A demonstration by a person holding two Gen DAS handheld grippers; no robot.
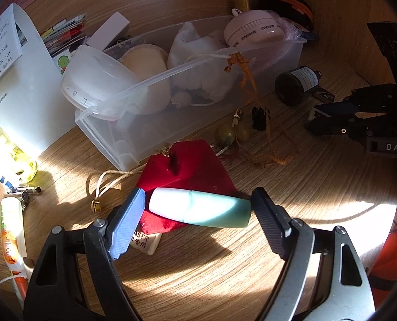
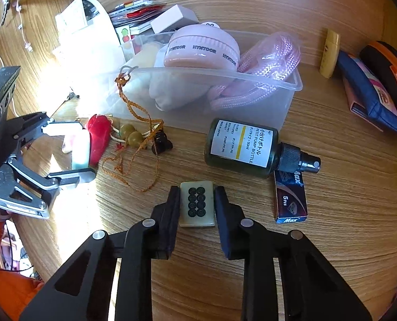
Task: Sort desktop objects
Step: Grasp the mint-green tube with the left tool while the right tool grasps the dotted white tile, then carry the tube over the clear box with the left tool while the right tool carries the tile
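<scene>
Right gripper had closed on the mahjong tile, flat on the counter, pads at both sides, presumably for lifting to sort. Left gripper stood open around the teal-white tube lying across the red pouch; right pad's contact was unclear. Clear bin contents overlapped, hard to identify.

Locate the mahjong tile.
In the right wrist view the mahjong tile lies on the desk at lower centre, pinched between the right gripper fingers, just below the dark pump bottle and left of the blue Max box.
</scene>
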